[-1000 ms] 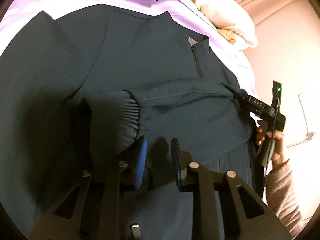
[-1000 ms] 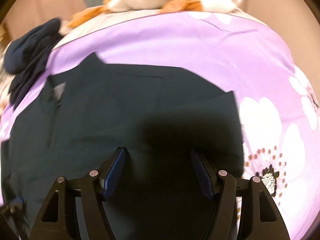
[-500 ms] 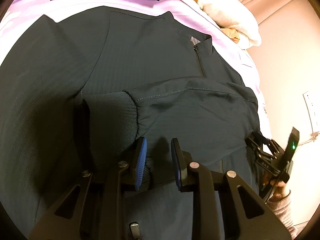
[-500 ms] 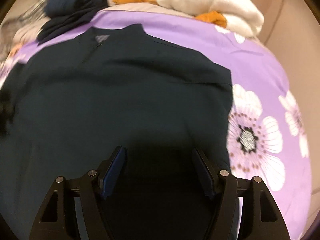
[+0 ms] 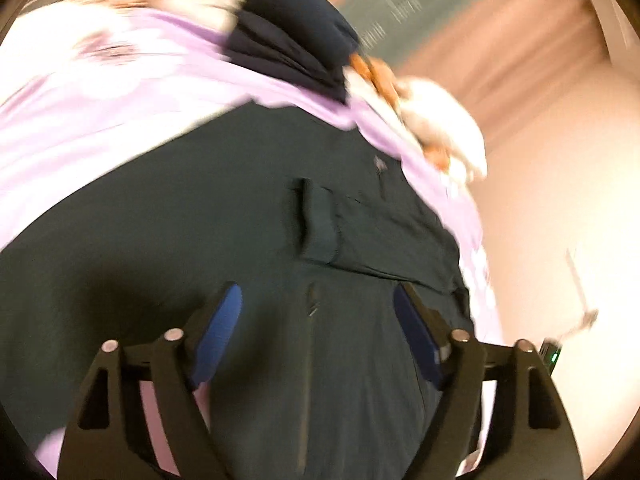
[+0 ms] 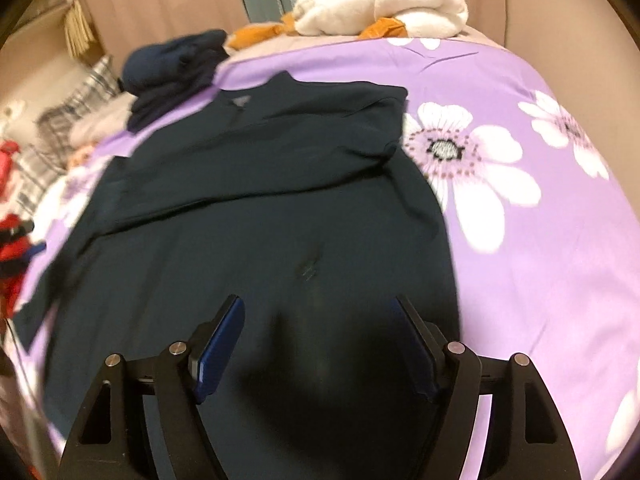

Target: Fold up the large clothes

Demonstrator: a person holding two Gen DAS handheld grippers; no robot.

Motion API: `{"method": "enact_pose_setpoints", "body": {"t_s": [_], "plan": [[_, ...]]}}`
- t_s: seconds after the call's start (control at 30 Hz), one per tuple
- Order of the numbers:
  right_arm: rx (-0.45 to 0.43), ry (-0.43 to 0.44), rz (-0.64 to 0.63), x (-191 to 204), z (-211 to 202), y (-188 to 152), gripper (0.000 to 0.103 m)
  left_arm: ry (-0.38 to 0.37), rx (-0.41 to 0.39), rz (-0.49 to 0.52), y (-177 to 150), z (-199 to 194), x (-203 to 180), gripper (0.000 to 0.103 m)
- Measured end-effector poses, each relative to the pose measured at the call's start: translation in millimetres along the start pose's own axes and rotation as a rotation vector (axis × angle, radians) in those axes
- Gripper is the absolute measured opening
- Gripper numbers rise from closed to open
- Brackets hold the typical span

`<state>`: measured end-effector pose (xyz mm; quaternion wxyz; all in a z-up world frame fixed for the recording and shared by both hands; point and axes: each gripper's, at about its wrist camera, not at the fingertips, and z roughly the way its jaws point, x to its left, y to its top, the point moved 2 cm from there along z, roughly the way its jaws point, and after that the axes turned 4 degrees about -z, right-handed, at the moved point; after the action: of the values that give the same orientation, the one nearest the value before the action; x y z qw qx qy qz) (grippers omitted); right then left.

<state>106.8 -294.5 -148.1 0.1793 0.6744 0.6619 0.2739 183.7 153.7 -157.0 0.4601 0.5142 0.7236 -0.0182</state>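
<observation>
Sleeve fold laid on dark jacket [image 6: 248, 216]; left gripper [image 5: 318, 330] just opened, right gripper [image 6: 318, 344] opening wider too (both empty). Next: grab hem.

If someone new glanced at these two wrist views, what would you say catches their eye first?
The big dark jacket spread across the middle of the bed, one sleeve folded over its chest, dominates both views. Beneath it the purple bedspread with large white flowers stands out on the right. At the far edge sits a rolled cream blanket, with a navy clothes pile to its left.
</observation>
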Motion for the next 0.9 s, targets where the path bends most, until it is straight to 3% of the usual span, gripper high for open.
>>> {"method": "enact_pose_setpoints", "body": {"t_s": [0.23, 0.4, 0.67, 0.9], "plan": [[-0.036, 0.093, 0.02, 37, -27, -27, 0.077, 0.001, -0.209, -0.293, -65, -133, 88, 0.08], [-0.042, 0.169, 0.014, 71, -23, -24, 0.077, -0.007, -0.294, -0.442, -102, -191, 130, 0.08], [-0.022, 0.24, -0.04, 113, -20, -24, 0.077, -0.115, -0.278, -0.605, -121, -189, 163, 0.081], [-0.027, 0.207, -0.082, 117, -27, -25, 0.077, -0.084, -0.261, -0.726, -110, -167, 193, 0.081]]}}
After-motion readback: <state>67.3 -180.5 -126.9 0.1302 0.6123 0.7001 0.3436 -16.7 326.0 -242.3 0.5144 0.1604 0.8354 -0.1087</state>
